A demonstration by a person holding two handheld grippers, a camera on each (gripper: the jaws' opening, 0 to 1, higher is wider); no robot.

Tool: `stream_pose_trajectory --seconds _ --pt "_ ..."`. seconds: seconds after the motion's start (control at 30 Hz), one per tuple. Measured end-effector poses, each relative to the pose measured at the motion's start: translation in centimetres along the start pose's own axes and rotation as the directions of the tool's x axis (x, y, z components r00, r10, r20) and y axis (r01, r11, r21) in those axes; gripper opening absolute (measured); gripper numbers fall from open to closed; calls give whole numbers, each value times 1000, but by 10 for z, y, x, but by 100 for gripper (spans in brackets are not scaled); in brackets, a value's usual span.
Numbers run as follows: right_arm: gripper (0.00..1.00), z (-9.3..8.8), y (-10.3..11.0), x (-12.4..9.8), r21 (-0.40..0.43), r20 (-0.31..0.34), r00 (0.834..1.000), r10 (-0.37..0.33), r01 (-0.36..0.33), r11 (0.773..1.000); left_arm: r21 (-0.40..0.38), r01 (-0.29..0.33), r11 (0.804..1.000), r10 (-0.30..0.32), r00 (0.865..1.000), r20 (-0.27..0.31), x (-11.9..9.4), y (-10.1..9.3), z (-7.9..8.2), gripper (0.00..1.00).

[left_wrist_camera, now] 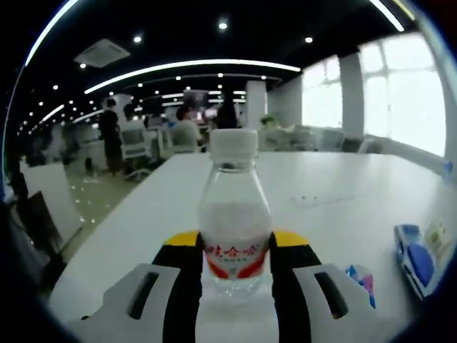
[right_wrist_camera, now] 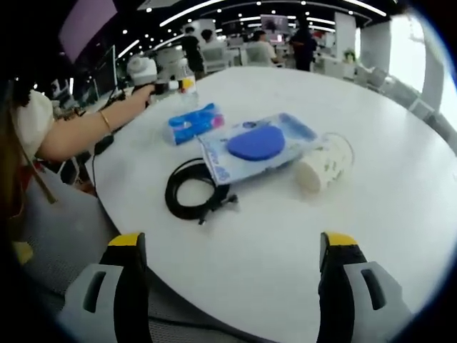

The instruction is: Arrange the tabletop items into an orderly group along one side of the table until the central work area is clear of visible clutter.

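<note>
A clear water bottle point(left_wrist_camera: 234, 214) with a white cap and red label stands upright on the white table point(left_wrist_camera: 335, 193). My left gripper point(left_wrist_camera: 235, 243) is shut on it, its black jaws pressed against both sides of the label. In the right gripper view the same bottle point(right_wrist_camera: 186, 76) shows at the table's far left edge, held by the left gripper point(right_wrist_camera: 168, 86) on a person's outstretched arm point(right_wrist_camera: 86, 128). My right gripper point(right_wrist_camera: 232, 246) is open wide above the near table edge, with nothing between its jaws.
Ahead of the right gripper lie a coiled black cable point(right_wrist_camera: 191, 190), a packaged blue mouse point(right_wrist_camera: 257, 145), a paper cup point(right_wrist_camera: 325, 163) on its side and a blue pack point(right_wrist_camera: 193, 123). A blue pack point(left_wrist_camera: 414, 257) and a small wrapper point(left_wrist_camera: 360, 276) lie right of the bottle.
</note>
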State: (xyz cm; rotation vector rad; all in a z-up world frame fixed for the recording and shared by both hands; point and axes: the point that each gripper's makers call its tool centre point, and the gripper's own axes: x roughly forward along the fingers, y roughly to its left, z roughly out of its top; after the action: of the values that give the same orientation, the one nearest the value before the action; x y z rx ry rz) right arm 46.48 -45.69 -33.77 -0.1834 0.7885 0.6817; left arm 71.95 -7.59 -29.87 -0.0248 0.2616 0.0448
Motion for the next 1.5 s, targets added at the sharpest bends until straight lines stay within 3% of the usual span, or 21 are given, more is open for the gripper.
stream_pose_trajectory --seconds 0.53,0.67,0.8,0.93,1.07,1.5 --pt "99 -1 -5 0 -11 -5 999 -32 32 999 10 -13 1000 13 999 -30 0 -3 -2 36" --pt "99 2 -5 -1 -12 6 999 -39 39 999 33 -2 999 1 999 45 -2 -6 18 48" --pt "99 7 -6 -3 11 30 999 -37 37 999 52 17 999 -19 998 52 -4 -9 24 53" --pt "99 14 -8 -6 38 63 997 -45 43 998 54 26 998 -28 998 53 -8 -9 27 62" --pt "99 19 -12 -9 69 88 994 -61 55 996 54 64 996 -67 997 46 -11 -10 29 79" --pt "99 40 -24 -14 115 145 987 -73 57 992 122 118 985 -118 993 -4 -40 -11 27 99"
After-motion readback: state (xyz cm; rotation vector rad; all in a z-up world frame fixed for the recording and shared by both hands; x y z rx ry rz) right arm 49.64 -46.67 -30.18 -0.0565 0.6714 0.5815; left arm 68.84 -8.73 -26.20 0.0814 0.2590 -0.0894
